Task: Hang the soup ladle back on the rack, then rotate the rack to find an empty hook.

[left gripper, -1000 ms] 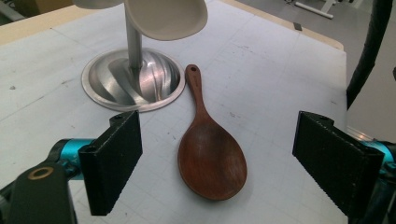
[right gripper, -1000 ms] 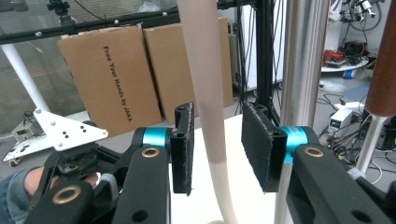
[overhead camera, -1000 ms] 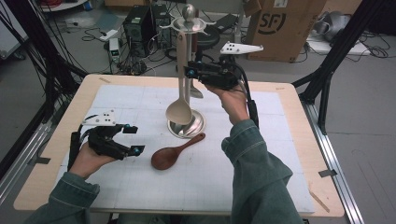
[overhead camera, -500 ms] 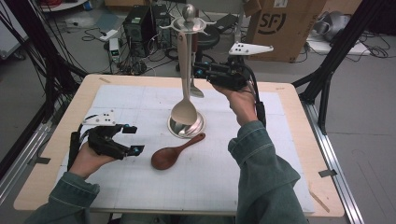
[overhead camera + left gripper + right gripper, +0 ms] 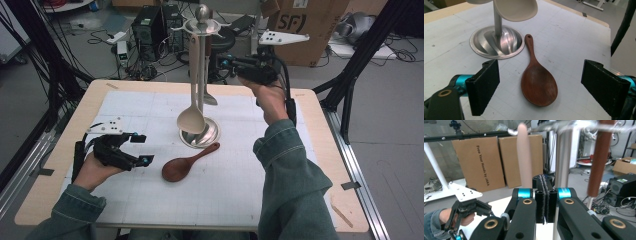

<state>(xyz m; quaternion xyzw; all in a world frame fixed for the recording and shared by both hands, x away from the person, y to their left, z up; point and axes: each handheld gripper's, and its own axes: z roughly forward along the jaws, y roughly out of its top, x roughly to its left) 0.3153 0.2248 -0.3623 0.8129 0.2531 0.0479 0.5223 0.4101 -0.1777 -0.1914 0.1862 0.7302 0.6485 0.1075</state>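
Observation:
A metal utensil stand (image 5: 200, 134) rises from mid-table, and a beige spoon (image 5: 191, 119) hangs from its top bar. A brown wooden spoon (image 5: 187, 164) lies flat in front of the base. My left gripper (image 5: 140, 149) rests low at the left, open, its jaws wide on either side of the wooden spoon (image 5: 537, 80) without touching it. My right gripper (image 5: 224, 62) is raised beside the stand's upper pole. Its jaws have just been closing and now meet, shut (image 5: 544, 202), with nothing between them. Ahead of them hang the beige handle (image 5: 524, 157) and a brown handle (image 5: 600, 157).
The stand's ribbed base (image 5: 497, 42) is just beyond the wooden spoon. Past the table's far edge are cardboard boxes (image 5: 305, 25), a computer tower (image 5: 150, 25) and cables. Black frame posts (image 5: 350, 95) flank the table.
My right gripper has risen and drawn back to the right, away from the stand's pole, and its jaws have come together. The left gripper and the wooden spoon have stayed put.

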